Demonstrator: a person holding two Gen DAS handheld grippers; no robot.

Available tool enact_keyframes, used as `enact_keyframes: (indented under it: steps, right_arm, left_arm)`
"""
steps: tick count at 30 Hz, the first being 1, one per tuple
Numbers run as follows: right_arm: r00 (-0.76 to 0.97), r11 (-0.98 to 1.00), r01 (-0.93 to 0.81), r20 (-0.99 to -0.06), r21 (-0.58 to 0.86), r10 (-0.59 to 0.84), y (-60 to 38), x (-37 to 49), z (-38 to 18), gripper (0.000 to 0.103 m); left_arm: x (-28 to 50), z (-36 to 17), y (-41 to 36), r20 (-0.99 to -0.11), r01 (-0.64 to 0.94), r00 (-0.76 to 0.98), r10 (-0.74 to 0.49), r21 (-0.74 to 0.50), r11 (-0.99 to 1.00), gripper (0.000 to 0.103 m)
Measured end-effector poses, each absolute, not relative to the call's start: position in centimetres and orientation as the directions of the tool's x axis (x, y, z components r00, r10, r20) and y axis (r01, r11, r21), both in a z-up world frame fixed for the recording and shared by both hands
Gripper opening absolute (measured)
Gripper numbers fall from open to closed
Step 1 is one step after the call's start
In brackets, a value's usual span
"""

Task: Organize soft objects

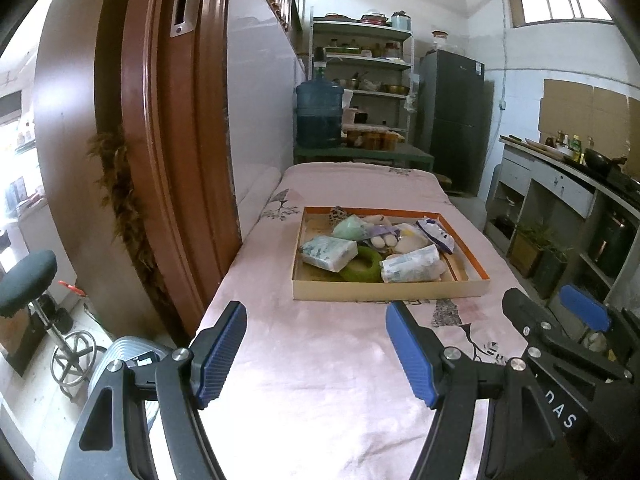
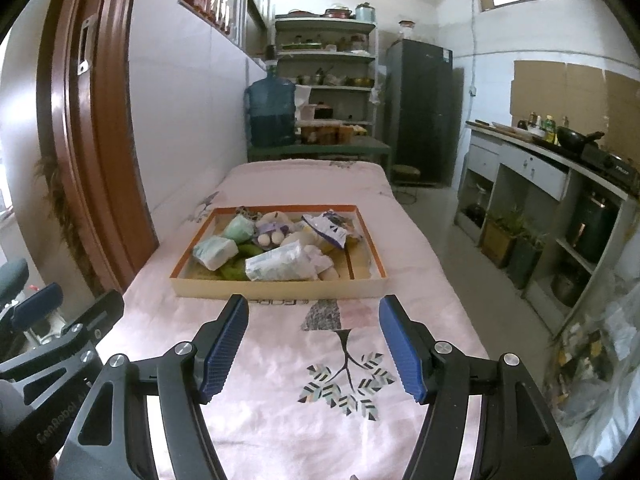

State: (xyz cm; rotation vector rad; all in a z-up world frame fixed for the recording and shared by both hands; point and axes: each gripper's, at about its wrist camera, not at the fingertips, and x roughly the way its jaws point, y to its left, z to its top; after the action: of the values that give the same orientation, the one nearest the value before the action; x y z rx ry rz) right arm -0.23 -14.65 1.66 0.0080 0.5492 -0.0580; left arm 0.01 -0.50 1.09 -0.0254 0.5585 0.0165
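A shallow cardboard box with an orange inner rim lies on a pink bedspread. Inside it are soft packs and toys: a pale tissue pack, a second wrapped pack, a green ring, a mint pouch and a purple-and-white bag. My left gripper hovers open over the spread, short of the box. My right gripper is likewise open and empty, just before the box's near wall.
A brown door frame stands close on the left. A blue water jug, shelves and a dark fridge lie beyond the bed. A kitchen counter runs along the right. A stool stands lower left.
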Motion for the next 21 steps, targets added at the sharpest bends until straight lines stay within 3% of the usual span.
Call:
enact_keyframes:
  steps: [21]
  right_arm:
    - [0.843,0.999,0.054,-0.537,-0.002,-0.047,-14.61,0.04,0.85,0.070]
  left_arm:
    - [0.15,0.80,-0.48,-0.540,-0.015,0.842,0.002,-0.020,1.000,0.072]
